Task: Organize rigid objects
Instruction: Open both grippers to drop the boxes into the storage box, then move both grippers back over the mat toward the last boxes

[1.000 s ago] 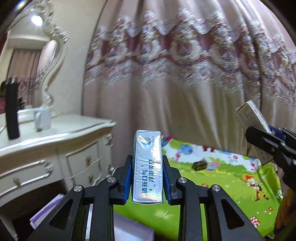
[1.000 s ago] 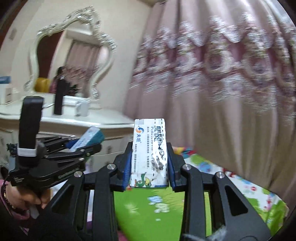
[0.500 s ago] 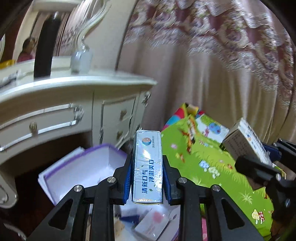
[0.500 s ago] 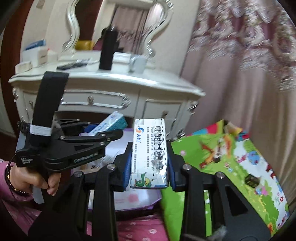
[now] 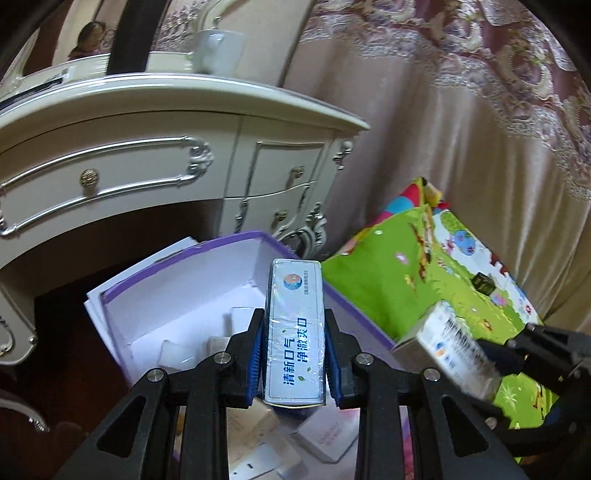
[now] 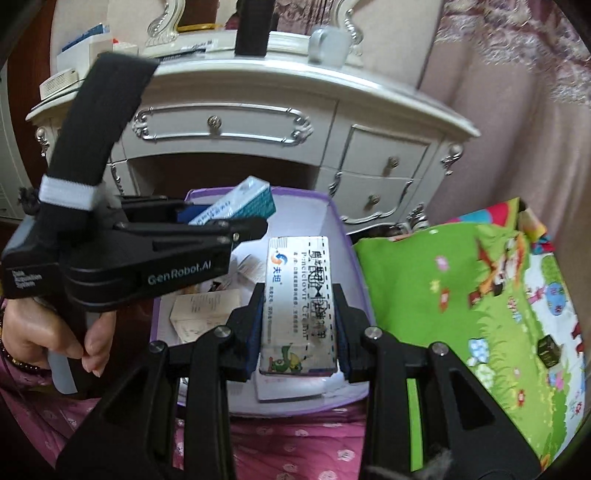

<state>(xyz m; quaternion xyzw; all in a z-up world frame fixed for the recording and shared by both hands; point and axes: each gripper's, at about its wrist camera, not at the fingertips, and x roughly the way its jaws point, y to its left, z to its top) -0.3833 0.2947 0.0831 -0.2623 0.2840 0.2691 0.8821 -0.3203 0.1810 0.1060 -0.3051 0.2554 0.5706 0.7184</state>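
My left gripper (image 5: 294,354) is shut on a silver-blue box with blue Chinese print (image 5: 295,328), held above the purple-rimmed white storage box (image 5: 184,254). It also shows in the right wrist view (image 6: 236,206), over that storage box (image 6: 340,236). My right gripper (image 6: 299,325) is shut on a white medicine box with a cartoon turtle (image 6: 299,302), held over the storage box's right part. In the left wrist view the right gripper (image 5: 491,354) and its box (image 5: 454,347) hang at the storage box's right edge. Several small cartons (image 6: 203,310) lie inside.
A cream dresser (image 5: 147,147) with drawers stands just behind the storage box, a cup (image 5: 218,51) and black bottle (image 6: 255,26) on top. A green cartoon play mat (image 6: 461,295) with a small dark cube (image 6: 548,347) lies to the right. Pink curtain behind.
Both grippers have tilted down and moved left from facing the curtain to hanging over the storage box. Each still holds its box.
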